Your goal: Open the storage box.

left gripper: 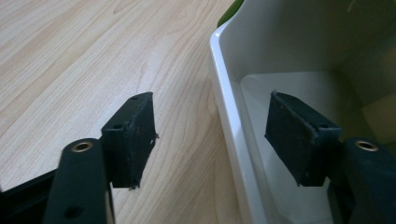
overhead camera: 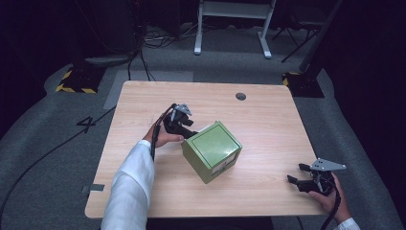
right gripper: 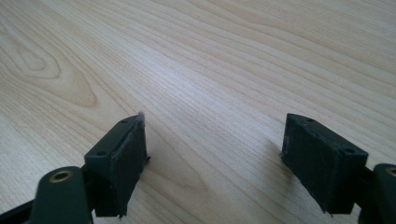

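Observation:
A green box [overhead camera: 211, 151] with a white inside lies tilted on its side in the middle of the wooden table [overhead camera: 268, 120]. My left gripper [overhead camera: 186, 130] is at the box's upper-left end, held by a hand in a white sleeve. In the left gripper view the left gripper [left gripper: 212, 119] is open and straddles the box's white wall [left gripper: 229, 116], with one jaw inside the box and one outside over the table; neither pad touches the wall. My right gripper [overhead camera: 297, 173] rests open near the table's front right corner, with bare wood between its jaws in the right gripper view [right gripper: 215, 140].
A round cable hole [overhead camera: 241, 96] sits near the table's far edge. Beyond the table are a white frame's legs [overhead camera: 232, 28] and a black-and-yellow striped base [overhead camera: 76, 81] on grey floor. A cable [overhead camera: 48, 153] trails across the floor at left.

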Motion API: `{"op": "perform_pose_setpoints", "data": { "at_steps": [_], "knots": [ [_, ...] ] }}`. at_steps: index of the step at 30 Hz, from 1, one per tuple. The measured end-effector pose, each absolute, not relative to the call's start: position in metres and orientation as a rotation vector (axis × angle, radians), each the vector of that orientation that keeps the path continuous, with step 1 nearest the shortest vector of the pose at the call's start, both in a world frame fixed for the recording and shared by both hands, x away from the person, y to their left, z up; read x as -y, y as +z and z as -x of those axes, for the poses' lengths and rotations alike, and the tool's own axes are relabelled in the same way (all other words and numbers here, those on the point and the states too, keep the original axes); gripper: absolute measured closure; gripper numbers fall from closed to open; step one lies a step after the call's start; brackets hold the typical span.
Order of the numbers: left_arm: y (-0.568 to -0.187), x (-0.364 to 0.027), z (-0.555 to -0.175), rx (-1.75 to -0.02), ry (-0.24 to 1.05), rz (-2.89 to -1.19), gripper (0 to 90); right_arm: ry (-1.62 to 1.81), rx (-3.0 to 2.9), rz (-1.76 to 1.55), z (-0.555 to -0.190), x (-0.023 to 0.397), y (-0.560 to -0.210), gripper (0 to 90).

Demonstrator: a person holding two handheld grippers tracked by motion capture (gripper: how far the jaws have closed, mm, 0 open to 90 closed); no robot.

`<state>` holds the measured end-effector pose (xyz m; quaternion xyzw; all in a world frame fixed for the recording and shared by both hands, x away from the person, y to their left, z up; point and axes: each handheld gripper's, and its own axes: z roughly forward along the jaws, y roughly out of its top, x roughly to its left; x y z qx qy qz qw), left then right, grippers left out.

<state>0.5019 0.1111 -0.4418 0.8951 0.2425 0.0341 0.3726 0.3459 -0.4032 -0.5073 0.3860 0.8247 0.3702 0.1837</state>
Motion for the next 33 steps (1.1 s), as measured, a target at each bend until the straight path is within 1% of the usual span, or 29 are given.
{"op": "perform_pose_setpoints", "data": {
  "at_steps": [3,6,7,8,10,14,16,21,29,33],
  "knots": [
    [-0.446,-0.108,-0.503,-0.622,0.107,-2.341,36.7,1.044,-2.327,-1.089,-0.346,0.403,-0.507,22.2],
    [-0.451,-0.109,-0.504,-0.618,0.065,-2.332,37.3,1.043,-2.327,-1.089,-0.346,0.403,-0.507,22.2],
    [-0.451,-0.109,-0.504,-0.611,0.056,-2.333,39.2,1.045,-2.326,-1.088,-0.346,0.403,-0.507,22.3],
    [-0.452,-0.107,-0.503,-0.599,0.046,-2.347,43.3,1.043,-2.328,-1.089,-0.346,0.403,-0.507,22.3],
    [-0.452,-0.106,-0.502,-0.591,0.029,-2.360,46.3,1.044,-2.328,-1.090,-0.346,0.403,-0.507,22.3],
    [-0.454,-0.106,-0.502,-0.565,0.015,-2.373,49.7,1.044,-2.326,-1.087,-0.346,0.403,-0.507,22.3],
    [-0.455,-0.107,-0.502,-0.566,0.019,-2.365,49.6,1.043,-2.327,-1.089,-0.346,0.403,-0.507,22.3],
    [-0.455,-0.113,-0.504,-0.594,0.019,-2.345,53.4,1.045,-2.326,-1.088,-0.346,0.403,-0.507,22.3],
    [-0.454,-0.129,-0.508,-0.650,0.076,-2.332,53.5,1.045,-2.330,-1.086,-0.346,0.403,-0.507,22.5],
    [-0.455,-0.135,-0.509,-0.673,0.075,-2.321,53.6,1.045,-2.330,-1.087,-0.346,0.403,-0.507,22.5]
  ]
}}
